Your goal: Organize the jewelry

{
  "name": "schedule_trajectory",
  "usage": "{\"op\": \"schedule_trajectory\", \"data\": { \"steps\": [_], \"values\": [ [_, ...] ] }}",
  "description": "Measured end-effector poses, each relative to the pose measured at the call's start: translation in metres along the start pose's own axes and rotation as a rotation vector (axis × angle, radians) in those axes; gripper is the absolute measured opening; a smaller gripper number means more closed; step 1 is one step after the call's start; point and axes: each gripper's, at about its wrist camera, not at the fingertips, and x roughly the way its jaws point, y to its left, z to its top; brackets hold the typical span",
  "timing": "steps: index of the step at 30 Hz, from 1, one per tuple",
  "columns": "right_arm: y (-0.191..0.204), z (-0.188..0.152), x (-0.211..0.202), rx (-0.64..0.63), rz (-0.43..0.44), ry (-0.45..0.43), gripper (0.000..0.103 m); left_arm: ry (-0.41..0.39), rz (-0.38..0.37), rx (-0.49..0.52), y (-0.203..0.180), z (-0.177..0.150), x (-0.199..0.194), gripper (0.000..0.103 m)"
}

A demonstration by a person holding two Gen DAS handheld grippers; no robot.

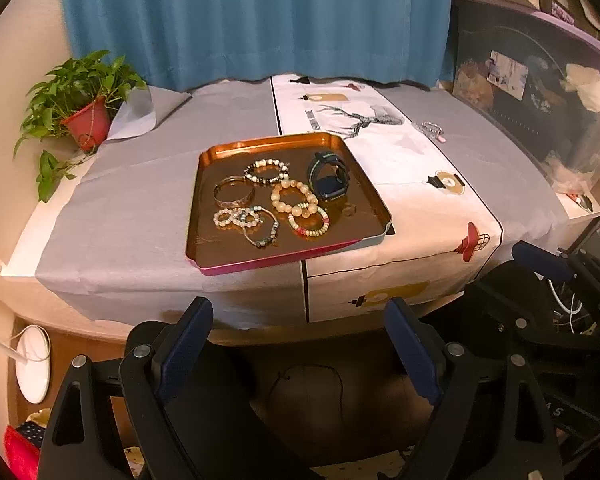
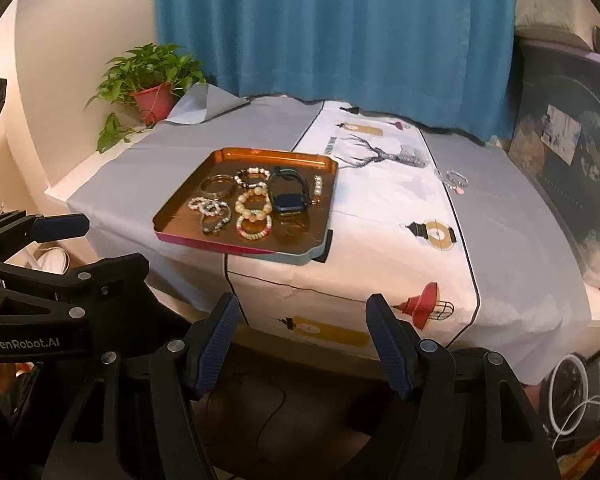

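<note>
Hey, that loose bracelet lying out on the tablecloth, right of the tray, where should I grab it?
Take the loose bracelet from above with the right gripper. It lies flat on the tablecloth, clear of the tray, so close the jaws across one side of its band.

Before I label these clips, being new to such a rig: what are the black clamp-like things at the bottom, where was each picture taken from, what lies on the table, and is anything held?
Each black clamp is a hand-held gripper with two blue-padded fingers, carried by a person, one per hand. A wide-angle camera on each looks forward along its fingers. One picture comes from the left hand-held gripper, the other from the right hand-held gripper; each also shows in the other's view. Both stand open, short of the table, holding nothing.

On the cloth-covered table lies a copper-coloured tray holding several bracelets and a dark smartwatch. One more small bracelet lies apart on the cloth, far right. A potted plant stands at the far left corner.
</note>
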Motion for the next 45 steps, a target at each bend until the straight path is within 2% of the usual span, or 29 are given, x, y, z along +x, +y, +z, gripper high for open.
{"op": "schedule_trajectory", "data": {
  "steps": [8,12,20,24,29,35,39,45],
  "values": [
    [-0.029,-0.004,0.019,0.064,-0.013,0.036,0.067,0.046,-0.001,0.052,-0.020,0.016,0.026,0.085],
    [-0.059,-0.003,0.028,0.118,-0.044,0.044,0.067,0.045,-0.008,0.077,-0.036,0.036,0.039,0.085],
    [-0.151,0.011,0.052,0.225,-0.153,0.039,0.067,0.063,-0.097,0.077,-0.081,0.111,0.084,0.085],
    [-0.202,0.027,0.070,0.252,-0.213,0.029,0.067,0.063,-0.113,0.096,-0.110,0.157,0.121,0.085],
    [-0.273,0.063,0.114,0.278,-0.241,0.030,0.067,0.088,-0.155,0.100,-0.148,0.216,0.178,0.085],
    [-0.333,0.122,0.195,0.281,-0.216,0.047,0.067,0.136,-0.144,0.134,-0.195,0.279,0.272,0.085],
    [-0.357,0.148,0.240,0.298,-0.179,0.067,0.067,0.170,-0.140,0.131,-0.211,0.299,0.323,0.085],
    [-0.362,0.171,0.294,0.236,-0.129,0.117,0.067,0.197,-0.113,0.165,-0.223,0.315,0.365,0.085]
  ]
}}
